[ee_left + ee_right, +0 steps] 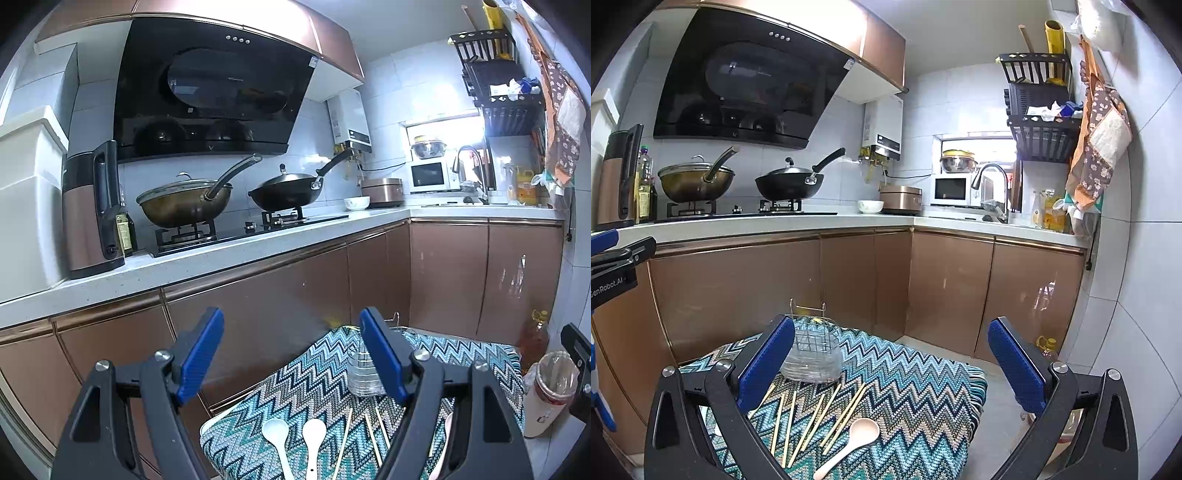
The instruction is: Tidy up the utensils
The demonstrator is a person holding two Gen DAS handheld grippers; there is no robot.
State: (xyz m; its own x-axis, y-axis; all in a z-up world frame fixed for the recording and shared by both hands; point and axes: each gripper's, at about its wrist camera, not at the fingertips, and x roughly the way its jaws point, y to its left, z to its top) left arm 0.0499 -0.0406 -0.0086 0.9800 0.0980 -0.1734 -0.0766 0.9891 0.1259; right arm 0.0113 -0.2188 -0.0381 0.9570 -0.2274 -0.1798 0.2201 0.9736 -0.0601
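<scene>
A low table covered with a zigzag cloth [916, 384] carries the utensils. Several bamboo chopsticks [812, 421] lie scattered on it, with a pale pink spoon [857, 439] in front of them. Two white spoons [295, 435] and a few chopsticks [373, 432] show in the left wrist view. A clear plastic utensil holder [812, 354] with a grid insert stands at the cloth's far side, also seen as the holder [364, 373]. My left gripper [291, 350] hangs open above the cloth. My right gripper [890, 362] is open too, wide, with nothing between its fingers.
Brown cabinets [849, 280] and a white counter [775, 223] run behind the table, with two woks on the stove [753, 210]. An oil bottle [533, 339] and a lidded jar [552, 391] stand on the floor to the right. The left gripper's body [613, 273] shows at the right view's left edge.
</scene>
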